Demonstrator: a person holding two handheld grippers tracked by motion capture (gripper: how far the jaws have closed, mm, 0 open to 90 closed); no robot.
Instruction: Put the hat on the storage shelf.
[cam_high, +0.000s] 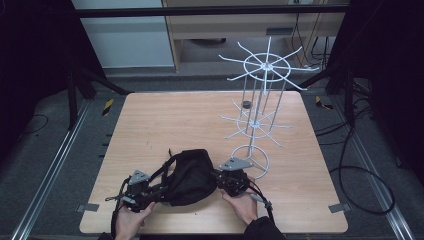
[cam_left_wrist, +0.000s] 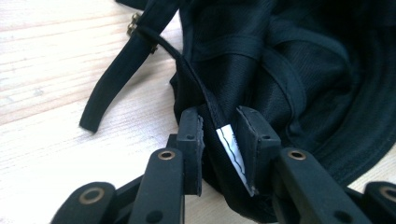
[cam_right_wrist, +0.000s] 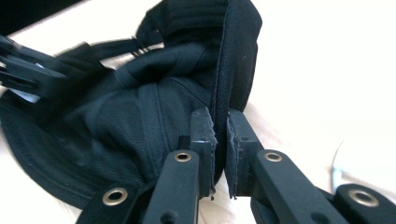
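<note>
Black hat (cam_high: 189, 176) is lying on the table (cam_high: 165, 120); left tongs (cam_left_wrist: 219, 135) and right tongs (cam_right_wrist: 220, 135) are clamping its edges, probably lifting it next toward the wire rack (cam_high: 257, 117).

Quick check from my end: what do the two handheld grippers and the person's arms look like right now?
Both the left gripper and the right gripper are black, each topped by a grey three-cornered plate, with black cables trailing back. Their jaws are flat black bars joined by brass-ringed rivets, ending in rectangular black pads. The right hand emerges from a dark sleeve.
</note>
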